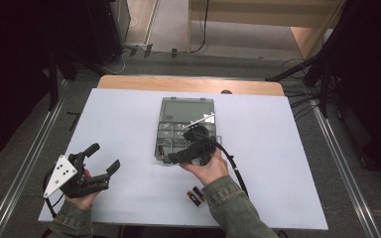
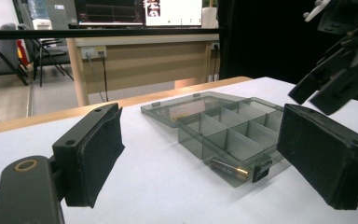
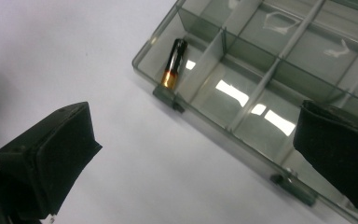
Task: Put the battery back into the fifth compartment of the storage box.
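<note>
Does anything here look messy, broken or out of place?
Nothing stands out. The organizer box lies open and flat on the table, one battery sits neatly in a corner compartment, and two more batteries wait beside the person's sleeve.

We see a white sheet [image 1: 129,129] covering a wooden table [image 1: 188,83] on grey carpet [image 1: 327,163], with metal floor rails [image 1: 25,163] at both sides, a wooden desk [image 2: 144,60], monitors [image 2: 140,11], chairs [image 2: 9,51] and dark curtains [image 2: 265,37] beyond.

Both the left gripper [image 1: 104,157] and right gripper [image 1: 178,157] hold their jaws apart.
</note>
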